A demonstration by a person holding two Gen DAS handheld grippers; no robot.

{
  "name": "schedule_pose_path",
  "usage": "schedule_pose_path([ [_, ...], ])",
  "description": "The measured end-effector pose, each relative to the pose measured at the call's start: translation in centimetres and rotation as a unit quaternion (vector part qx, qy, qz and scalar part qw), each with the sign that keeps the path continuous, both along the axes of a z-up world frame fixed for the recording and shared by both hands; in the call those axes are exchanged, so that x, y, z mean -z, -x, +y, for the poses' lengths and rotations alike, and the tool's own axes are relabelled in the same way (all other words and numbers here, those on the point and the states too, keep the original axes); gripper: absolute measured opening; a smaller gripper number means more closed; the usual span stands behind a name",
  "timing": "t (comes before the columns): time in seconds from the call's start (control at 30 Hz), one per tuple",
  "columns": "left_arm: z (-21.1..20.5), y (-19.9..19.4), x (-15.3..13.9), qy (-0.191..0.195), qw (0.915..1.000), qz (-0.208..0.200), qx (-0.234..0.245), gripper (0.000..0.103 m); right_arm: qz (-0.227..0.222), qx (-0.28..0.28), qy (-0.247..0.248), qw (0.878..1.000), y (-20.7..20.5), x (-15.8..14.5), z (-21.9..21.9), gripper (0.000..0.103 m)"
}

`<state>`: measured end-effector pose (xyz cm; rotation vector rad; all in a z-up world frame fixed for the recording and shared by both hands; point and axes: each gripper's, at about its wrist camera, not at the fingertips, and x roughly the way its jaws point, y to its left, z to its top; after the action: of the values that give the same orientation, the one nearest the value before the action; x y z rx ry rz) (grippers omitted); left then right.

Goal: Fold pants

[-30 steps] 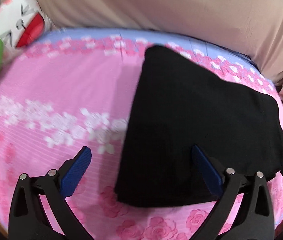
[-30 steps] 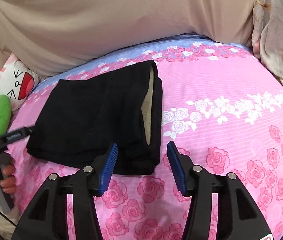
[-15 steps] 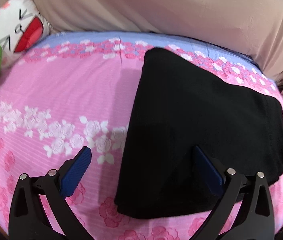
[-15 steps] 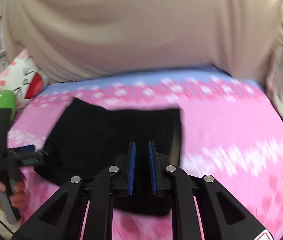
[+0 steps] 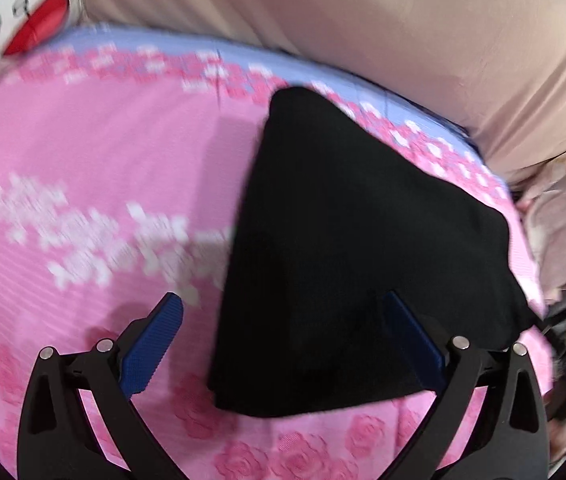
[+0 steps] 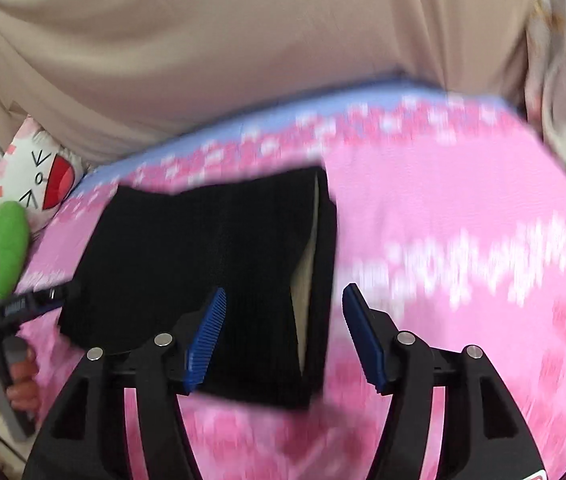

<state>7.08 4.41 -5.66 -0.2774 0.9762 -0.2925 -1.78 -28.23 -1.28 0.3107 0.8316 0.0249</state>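
A: What colour are the pants (image 5: 347, 248)?
B: Plain black, with a pale cream lining showing along the edge just ahead of the right hand-held gripper (image 6: 283, 316).
A: And the bed sheet (image 5: 95, 160)?
B: Pink, printed with darker pink roses and a band of white flowers, with a lilac strip at the far side.
A: The hand-held gripper itself?
B: Black frame, blue ribbed pads (image 6: 207, 336). Left of it, a white cushion (image 6: 39, 176) with a red mouth.
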Motion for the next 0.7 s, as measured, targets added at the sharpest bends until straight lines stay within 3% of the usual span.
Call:
schedule_pose_path([
  [0.07, 0.0, -0.3, 1.2, 0.020, 0.9995, 0.023, 0.005, 0.098, 0.021, 0.003, -0.049, 0.999, 0.7, 1.7, -0.5, 0.063],
  [0.17, -0.7, -0.5, 1.3, 0.021, 0.9997, 0.003, 0.009, 0.097, 0.036, -0.007, -0.135, 0.990, 0.7, 4.3, -0.9, 0.066],
  [0.2, -0.8, -0.7, 1.2, 0.025, 0.9996, -0.006, 0.007, 0.082, 0.024, -0.009, -0.149, 0.989, 0.6, 4.6, -1.0, 0.067],
  [0.23, -1.0, -0.9, 1.2, 0.029, 0.9995, -0.003, 0.012, 0.076, 0.017, -0.010, -0.152, 0.988, 0.5, 4.7, -0.7, 0.064],
  [0.27, -1.0, -1.0, 1.1, 0.035, 0.9993, 0.000, 0.016, 0.068, 0.014, -0.013, -0.147, 0.989, 0.2, 4.7, -0.5, 0.058],
  [0.3, -1.1, -1.0, 1.0, 0.047, 0.9987, 0.003, 0.021, 0.054, 0.014, -0.016, -0.143, 0.990, 0.0, 4.6, -0.3, 0.043],
  [0.33, -0.9, -1.0, 0.6, 0.052, 0.9985, 0.005, 0.020, 0.045, 0.011, -0.022, -0.147, 0.989, -0.1, 4.3, -0.2, 0.037],
  [0.43, 0.8, 0.6, -1.9, 0.065, 0.9976, -0.015, 0.019, 0.022, -0.009, -0.031, -0.130, 0.991, 0.9, 2.0, 0.3, 0.031],
  [0.5, 1.5, 1.6, -2.8, 0.076, 0.9966, -0.012, 0.029, 0.021, -0.023, -0.043, -0.128, 0.991, 2.5, 0.1, 0.8, 0.030],
  [0.57, 1.8, 3.2, -3.0, 0.063, 0.9972, -0.006, 0.041, 0.021, -0.026, -0.054, -0.128, 0.990, 3.8, -0.5, 1.4, 0.030],
  [0.7, 2.4, 7.5, -2.1, 0.041, 0.9971, 0.015, 0.063, 0.022, -0.001, -0.059, -0.116, 0.991, 7.8, 0.3, 2.3, 0.033],
])
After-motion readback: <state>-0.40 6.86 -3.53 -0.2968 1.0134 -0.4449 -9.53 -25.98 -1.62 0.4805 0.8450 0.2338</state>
